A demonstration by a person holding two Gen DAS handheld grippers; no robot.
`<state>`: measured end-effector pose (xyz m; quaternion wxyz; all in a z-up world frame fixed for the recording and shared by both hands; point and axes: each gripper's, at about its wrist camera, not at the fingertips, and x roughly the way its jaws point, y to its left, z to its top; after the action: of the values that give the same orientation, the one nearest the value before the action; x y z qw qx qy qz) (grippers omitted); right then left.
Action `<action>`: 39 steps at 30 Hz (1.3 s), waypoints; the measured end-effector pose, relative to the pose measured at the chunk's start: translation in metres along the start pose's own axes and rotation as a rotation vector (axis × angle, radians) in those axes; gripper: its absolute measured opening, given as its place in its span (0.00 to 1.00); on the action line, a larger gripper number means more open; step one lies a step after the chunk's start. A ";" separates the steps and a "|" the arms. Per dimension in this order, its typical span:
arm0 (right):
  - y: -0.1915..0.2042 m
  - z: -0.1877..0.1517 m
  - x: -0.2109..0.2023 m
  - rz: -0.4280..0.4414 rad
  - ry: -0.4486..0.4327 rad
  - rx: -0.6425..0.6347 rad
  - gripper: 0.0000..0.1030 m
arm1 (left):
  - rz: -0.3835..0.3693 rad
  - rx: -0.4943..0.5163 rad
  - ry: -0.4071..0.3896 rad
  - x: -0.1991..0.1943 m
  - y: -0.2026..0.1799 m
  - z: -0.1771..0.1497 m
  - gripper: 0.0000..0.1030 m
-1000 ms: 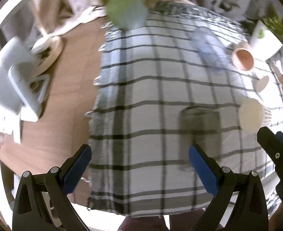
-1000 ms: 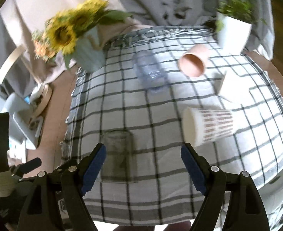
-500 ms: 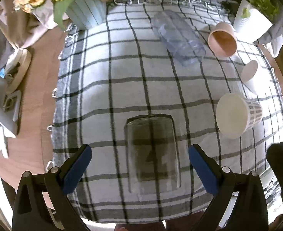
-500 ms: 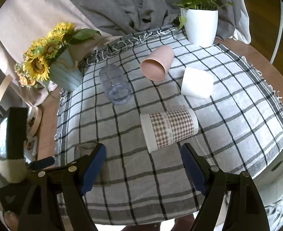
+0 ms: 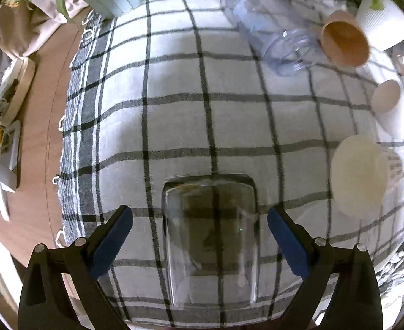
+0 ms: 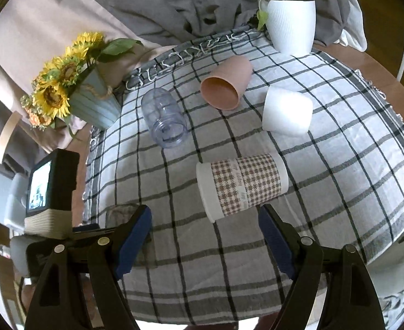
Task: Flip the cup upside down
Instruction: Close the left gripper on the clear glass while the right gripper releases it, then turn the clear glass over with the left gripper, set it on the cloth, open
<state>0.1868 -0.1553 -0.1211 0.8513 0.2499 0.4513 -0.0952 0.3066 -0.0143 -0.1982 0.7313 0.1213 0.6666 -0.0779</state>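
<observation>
A checked cloth (image 6: 325,165) covers most of the round table (image 5: 37,165), giving the cups a soft bed so they lie on their sides without rolling far. At the far edge stand a white plant pot (image 6: 291,24) on the right and a pot of sunflowers (image 6: 92,101) on the left, out of the working space. Five cups lie tipped over: a houndstooth cup (image 6: 242,185) in the middle, a pink cup (image 6: 225,82), a white cup (image 6: 286,112), a clear plastic cup (image 6: 163,117) further off, and a glass cup (image 5: 211,242) at the near edge. The left gripper (image 5: 199,243) hangs released, its jaws spread to either side of the glass cup without touching, seemingly lined up to grasp it. The right gripper (image 6: 204,242) is released too, empty, just near of the houndstooth cup.
</observation>
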 end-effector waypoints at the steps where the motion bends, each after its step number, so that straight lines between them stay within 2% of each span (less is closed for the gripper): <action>1: -0.001 0.001 0.001 0.006 0.003 0.007 0.78 | -0.002 -0.007 0.010 0.002 -0.001 0.003 0.91; 4: -0.004 0.004 0.005 0.016 0.008 0.015 0.78 | -0.007 -0.035 0.029 0.007 0.001 0.007 0.82; 6: -0.005 0.006 0.007 0.020 0.012 0.016 0.78 | -0.012 -0.054 0.045 0.011 0.002 0.009 0.80; 10: -0.007 0.008 0.009 0.027 0.015 0.011 0.78 | -0.069 -0.091 0.060 0.019 0.008 0.006 0.64; 16: -0.007 0.011 0.010 0.025 0.017 -0.014 0.78 | -0.072 -0.131 0.047 0.019 0.012 0.005 0.64; 25: -0.004 0.018 0.008 0.030 -0.003 -0.038 0.78 | -0.075 -0.182 -0.073 -0.013 0.032 -0.003 0.64; 34: 0.000 0.037 -0.002 0.029 -0.074 -0.047 0.78 | -0.067 -0.195 -0.182 -0.040 0.040 0.032 0.64; 39: 0.004 0.050 -0.001 0.003 -0.120 -0.057 0.78 | -0.088 -0.202 -0.242 -0.033 0.038 0.060 0.64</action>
<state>0.2241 -0.1773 -0.0957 0.8838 0.2200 0.4015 -0.0961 0.3713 0.0034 -0.1575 0.8108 0.0075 0.5826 -0.0565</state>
